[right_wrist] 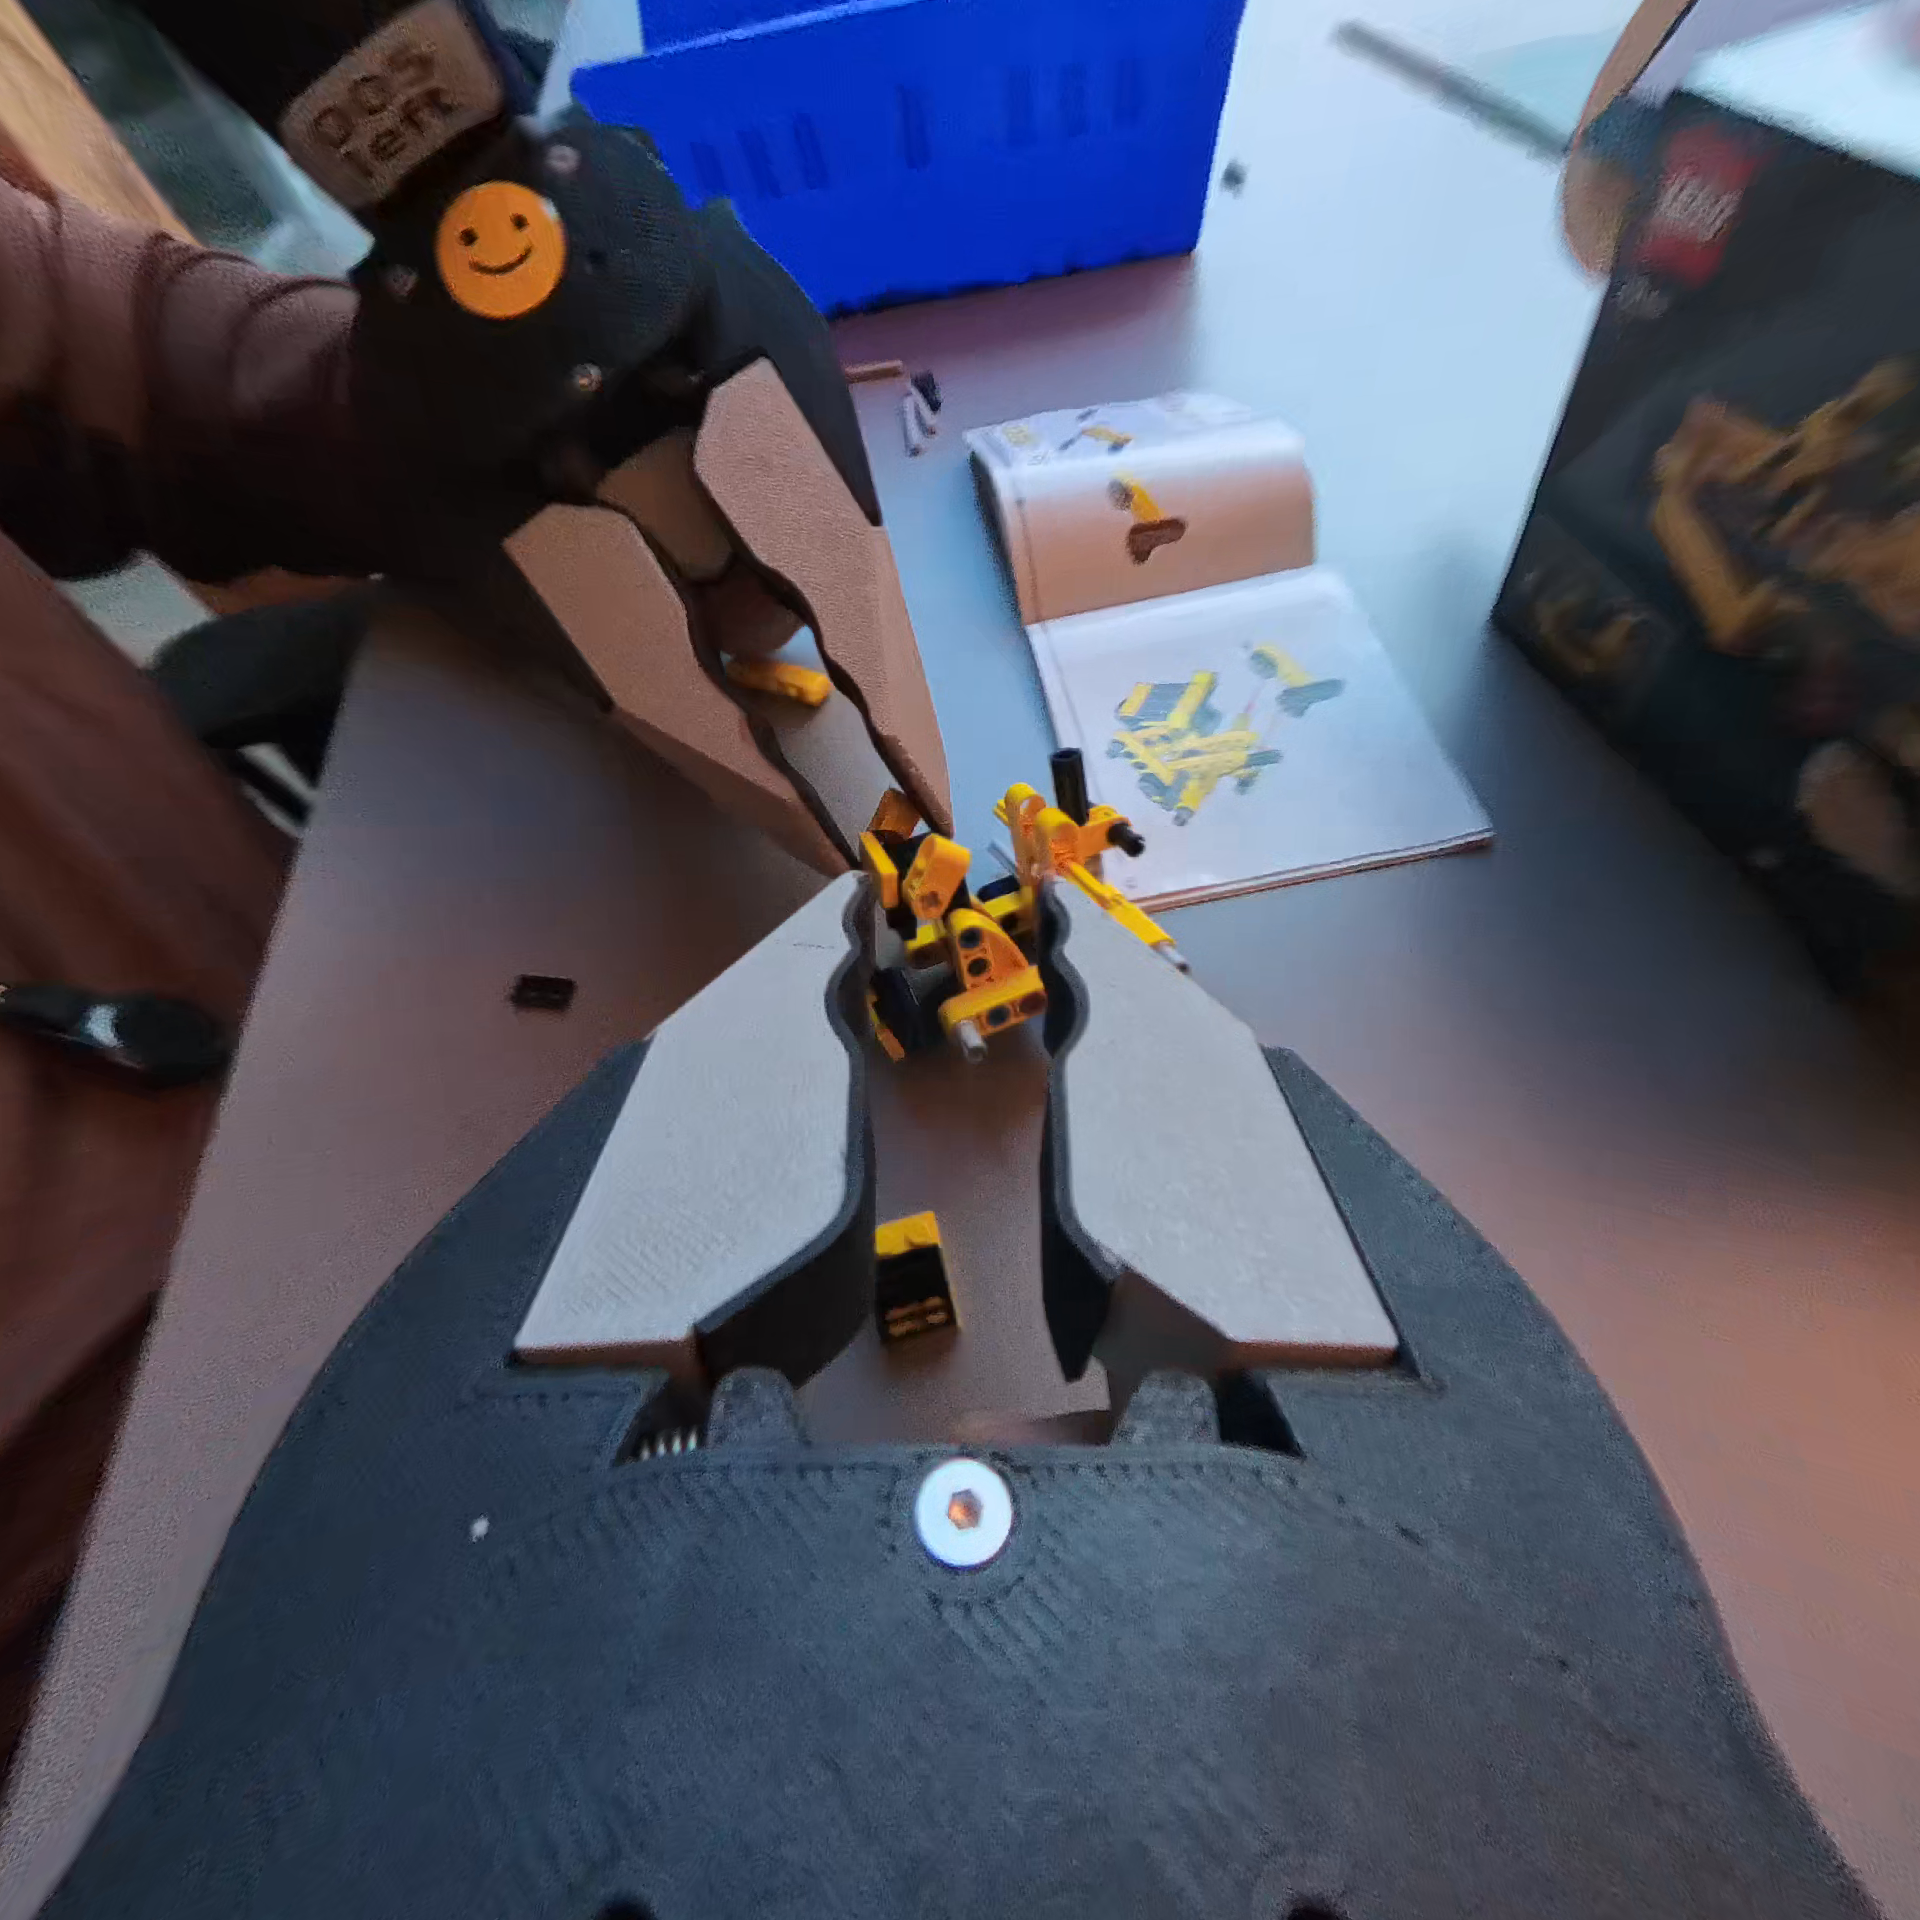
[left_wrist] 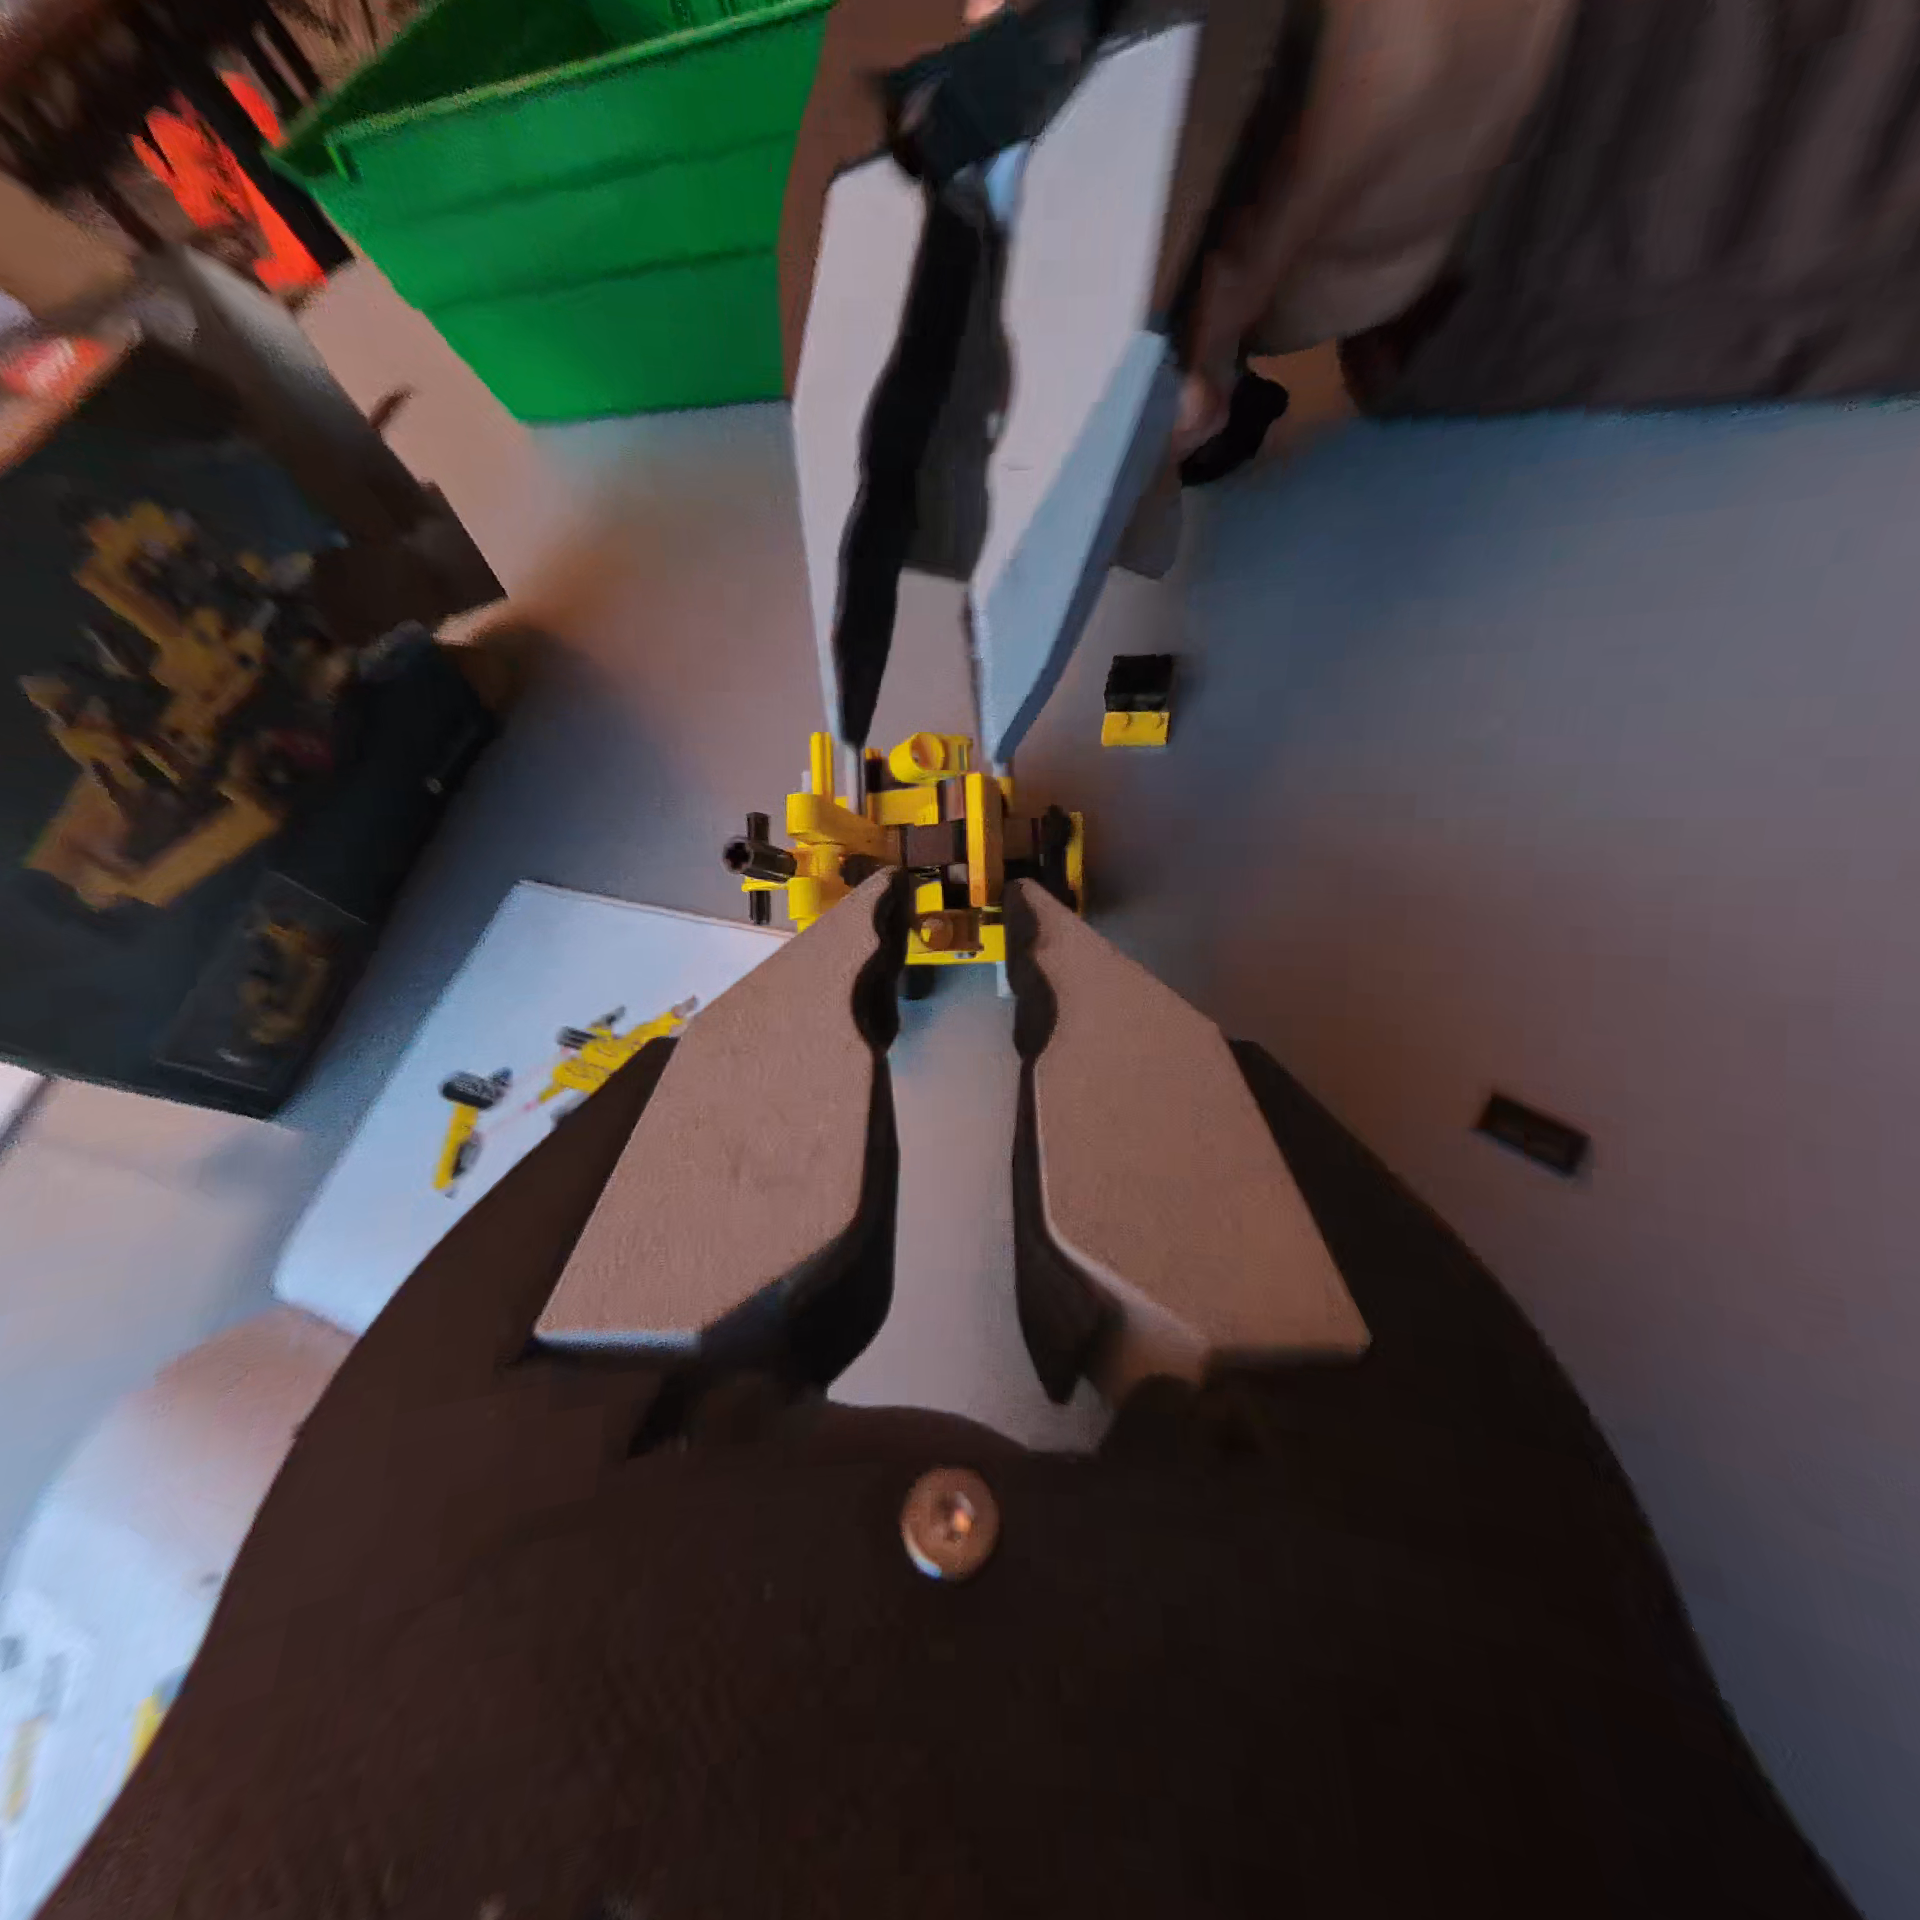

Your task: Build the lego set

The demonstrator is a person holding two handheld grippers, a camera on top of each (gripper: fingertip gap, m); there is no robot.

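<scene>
Knobby yellow model (right_wrist: 961, 925), matte grey wedge grippers (right_wrist: 951, 894) flanking

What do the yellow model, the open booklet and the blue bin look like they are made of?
Yellow model: hard glossy plastic, with moulded pin holes and highlights. Booklet: thin printed paper, since its pages curl. Blue bin: probably rigid plastic, judging by its uniform colour and ribbed wall, though blur leaves that open.

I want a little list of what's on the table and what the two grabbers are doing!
model: yellow and black lego build on the table
left gripper: fingertips at the model, grip unclear
right gripper: fingertips on both sides of the model, grip unclear
loose brick: yellow and black block
booklet: open
box: dark
bins: green, blue
</scene>
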